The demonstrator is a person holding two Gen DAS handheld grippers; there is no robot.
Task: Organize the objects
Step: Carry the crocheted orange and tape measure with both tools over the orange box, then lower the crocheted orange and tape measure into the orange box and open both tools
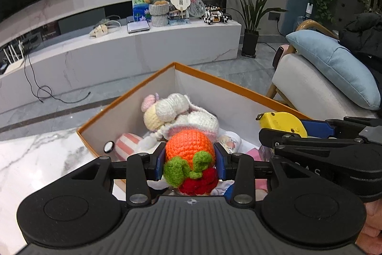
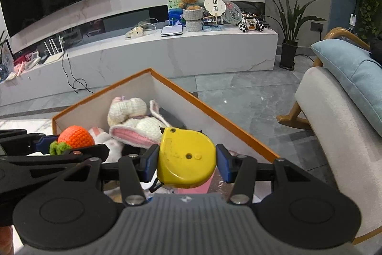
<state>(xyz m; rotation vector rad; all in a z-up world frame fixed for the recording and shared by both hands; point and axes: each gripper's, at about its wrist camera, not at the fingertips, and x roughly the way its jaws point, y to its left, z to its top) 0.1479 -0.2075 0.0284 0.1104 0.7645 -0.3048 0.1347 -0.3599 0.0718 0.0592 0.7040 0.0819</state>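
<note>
A: Left gripper (image 1: 190, 160): clamped on a crocheted orange fruit (image 1: 189, 145), blue pads pressed to both its sides. Held above the near end of the orange-rimmed box (image 1: 198, 73).

B: Orientation of the fruit?

A: Long axis runs along the fingers. Round orange end points away toward the box; green leaves and red knit bits face back at the camera.

B: Right side?

A: Right gripper (image 2: 187, 160) clenched on a yellow tape measure (image 2: 186, 157), flat face up toward the lens, rounded edge to the right, squarer corner toward the far left. It hangs over the box's near end, just beside the fruit.

B: Box contents?

A: White-and-pink crocheted rabbit (image 2: 136, 121) lying on its side, a striped pink plush (image 1: 129, 142) at the left wall.

B: Any readable writing?

A: Letters on the other gripper's body, left view, partly hidden; unreadable. A fan on the far counter bears characters, too small.
</note>
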